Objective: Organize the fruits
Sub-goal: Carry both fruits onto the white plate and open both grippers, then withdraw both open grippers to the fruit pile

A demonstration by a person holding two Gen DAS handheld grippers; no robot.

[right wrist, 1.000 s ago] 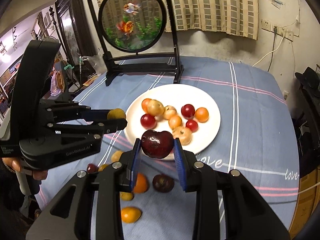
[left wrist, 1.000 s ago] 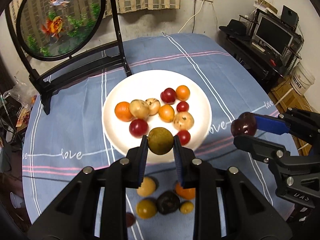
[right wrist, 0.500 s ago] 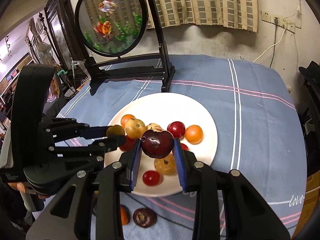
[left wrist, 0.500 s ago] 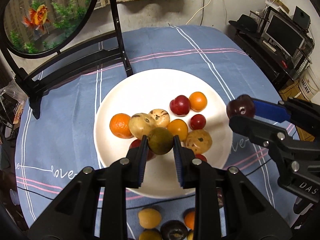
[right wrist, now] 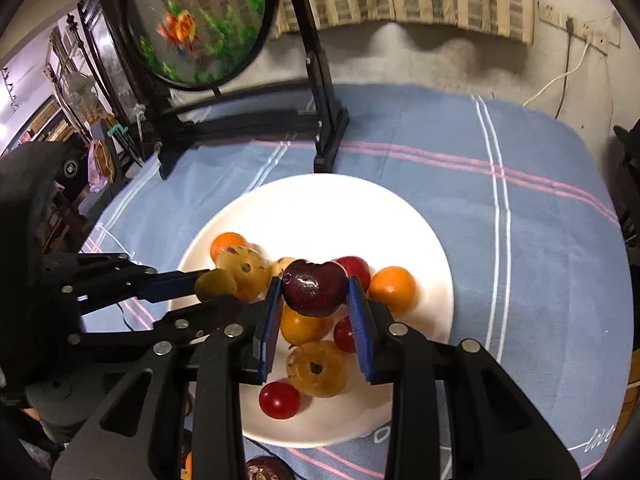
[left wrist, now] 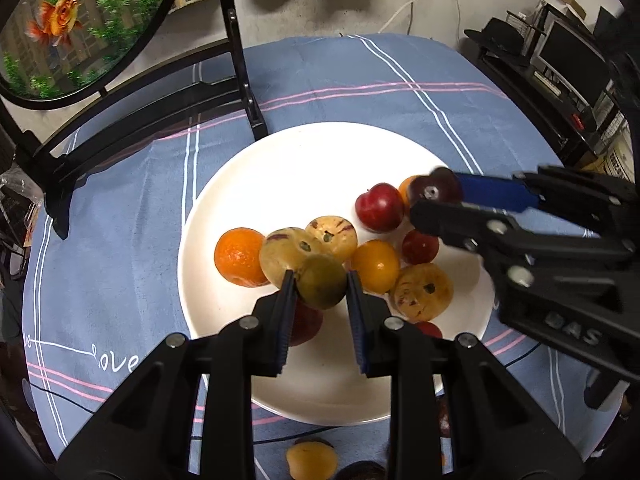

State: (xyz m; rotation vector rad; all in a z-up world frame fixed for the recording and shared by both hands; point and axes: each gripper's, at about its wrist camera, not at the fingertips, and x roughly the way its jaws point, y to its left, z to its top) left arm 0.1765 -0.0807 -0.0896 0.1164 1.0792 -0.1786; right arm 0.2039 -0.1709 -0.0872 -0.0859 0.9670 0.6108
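My left gripper [left wrist: 321, 289] is shut on an olive-green fruit [left wrist: 322, 282], held over the fruit on the white plate [left wrist: 296, 172]. My right gripper [right wrist: 314, 299] is shut on a dark red plum [right wrist: 314, 288] above the plate [right wrist: 320, 204]; it also shows in the left wrist view [left wrist: 438, 190]. The plate holds several fruits: oranges [left wrist: 238, 251], speckled yellow fruits [left wrist: 423, 290], red plums [left wrist: 380, 207] and a small red one [right wrist: 279, 399]. The left gripper with its green fruit [right wrist: 215, 284] shows in the right wrist view.
A round fish screen [right wrist: 200, 20] on a black stand [left wrist: 140, 120] stands behind the plate. A few loose fruits [left wrist: 311, 460] lie on the blue tablecloth near its front edge. A desk with monitors [left wrist: 568, 60] is off the table to the right.
Both grippers have moved forward over the plate, each with its fruit held. The loose fruits on the cloth have slipped almost out of view below.
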